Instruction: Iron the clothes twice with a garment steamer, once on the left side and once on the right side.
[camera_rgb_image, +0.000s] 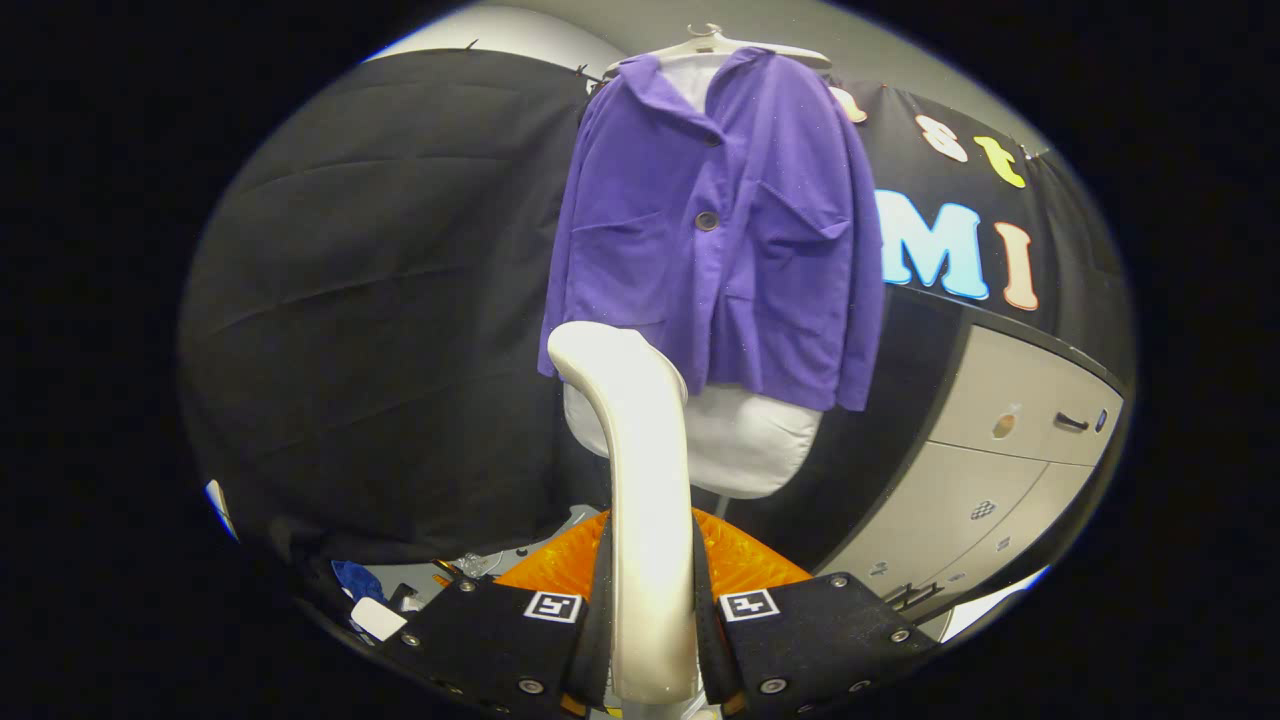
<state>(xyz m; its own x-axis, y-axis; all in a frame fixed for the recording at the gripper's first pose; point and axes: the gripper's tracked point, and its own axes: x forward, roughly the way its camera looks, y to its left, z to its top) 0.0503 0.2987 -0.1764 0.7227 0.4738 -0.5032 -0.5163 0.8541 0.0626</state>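
Two fingers of the gripper (650, 640) clenched on the white garment steamer (640, 500), both pressing its handle. Risk, judged: smooth handle twisting in that clamp, head drifting off line. Purple jacket (720, 230) hanging beyond the steamer head at twelve to one o'clock, apart, untouched.

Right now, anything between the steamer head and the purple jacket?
Gripper view: nothing between steamer, clamped in the gripper, and jacket; its head overlaps the hem, contact unclear.
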